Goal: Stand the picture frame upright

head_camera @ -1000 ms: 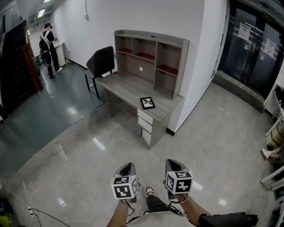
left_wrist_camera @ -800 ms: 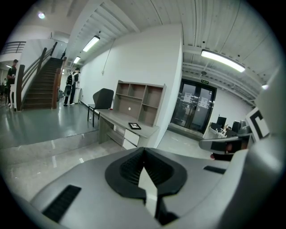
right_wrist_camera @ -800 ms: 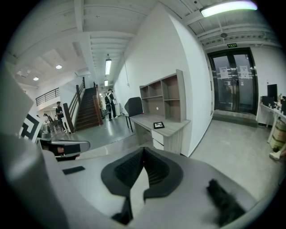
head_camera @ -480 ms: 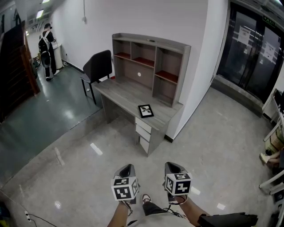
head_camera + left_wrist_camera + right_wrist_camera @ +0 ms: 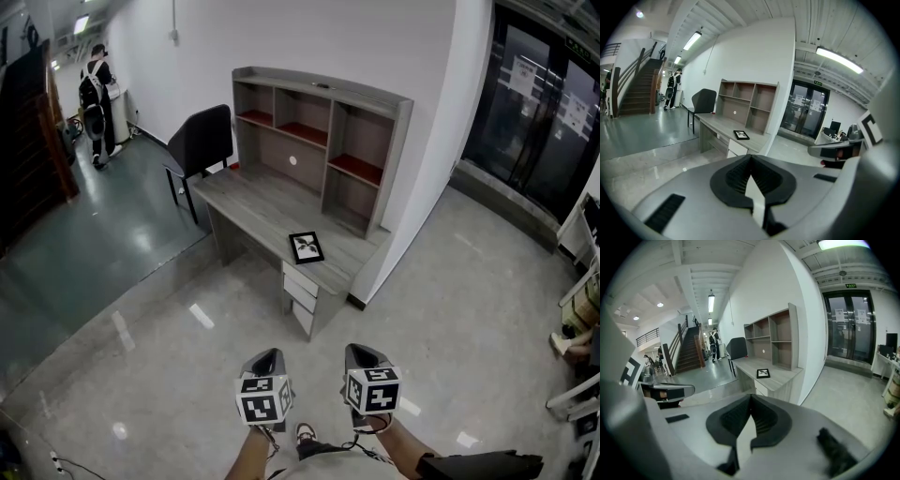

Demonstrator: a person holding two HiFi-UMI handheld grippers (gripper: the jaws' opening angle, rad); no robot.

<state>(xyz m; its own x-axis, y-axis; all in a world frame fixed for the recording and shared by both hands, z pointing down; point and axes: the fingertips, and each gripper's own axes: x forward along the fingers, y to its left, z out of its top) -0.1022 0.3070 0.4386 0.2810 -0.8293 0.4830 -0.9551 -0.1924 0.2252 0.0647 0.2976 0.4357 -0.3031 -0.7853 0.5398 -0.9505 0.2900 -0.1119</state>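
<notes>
The frame point(image 5: 307, 247) lies flat, face up, on the surface point(image 5: 253, 192), at its right end just above the drawers point(image 5: 300, 292) and in front of the shelf unit point(image 5: 319, 122). A chair point(image 5: 202, 141) stands at the far left end, and a person point(image 5: 94, 80) stands far off to the left, well clear of the job.

Both grippers are near the body and well apart from the frame. The left gripper point(image 5: 266, 356) has its fingers point(image 5: 731, 176) closed tip to tip with nothing between them. The right gripper point(image 5: 363, 354) is the same, its fingers point(image 5: 724, 420) together and empty. Each gripper view shows the frame small and far ahead along the line of the fingers.

The step in hand looks like the approach, and the task itself has not begun. To do it well:

- Close in on the near right corner of the surface, so both grippers can reach the frame without stretching over it.
- Open one gripper's fingers before arriving.
- Take the frame by one edge, likely the far one, and tip it up about the opposite edge.
- Use the other gripper to brace the low edge so the frame does not slide on the smooth wood.

Whether it has a back stand cannot be told from here. If so, that must swing out before letting go, or the frame will likely fall flat again.
</notes>
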